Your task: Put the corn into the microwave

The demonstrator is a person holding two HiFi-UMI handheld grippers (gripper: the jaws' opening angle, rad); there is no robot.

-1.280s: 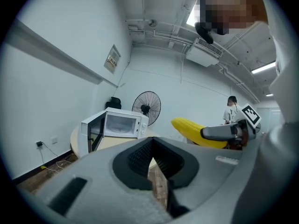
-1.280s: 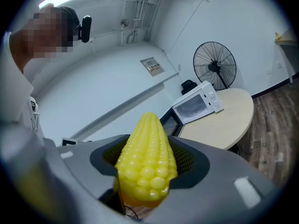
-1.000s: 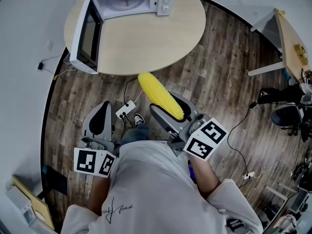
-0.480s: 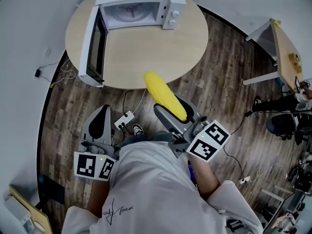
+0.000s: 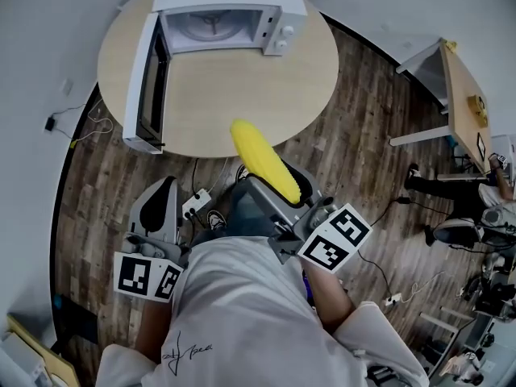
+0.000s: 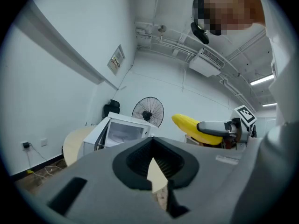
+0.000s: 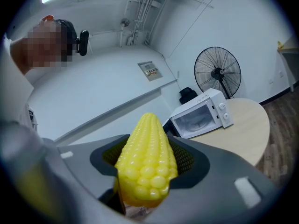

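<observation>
The yellow corn (image 5: 264,161) lies lengthwise in my right gripper (image 5: 278,185), whose jaws are shut on its lower half; its tip reaches over the near edge of the round wooden table (image 5: 242,79). In the right gripper view the corn (image 7: 145,164) fills the space between the pads. The white microwave (image 5: 222,10) stands at the table's far side, its door (image 5: 145,79) swung wide open to the left and its cavity showing a glass plate. My left gripper (image 5: 159,208) hangs lower left over the floor, shut with nothing in it. From the left gripper view the microwave (image 6: 121,129) and the corn (image 6: 191,127) are both visible.
A power strip (image 5: 192,205) with cables lies on the wooden floor below the table's edge. A second table (image 5: 459,95) stands at the right. A black fan (image 7: 217,73) stands behind the microwave. A wall runs along the left.
Both grippers have moved closer to the table. The corn's tip, earlier over the floor, now overlaps the table's near edge. The right gripper's hold on it is unchanged.
</observation>
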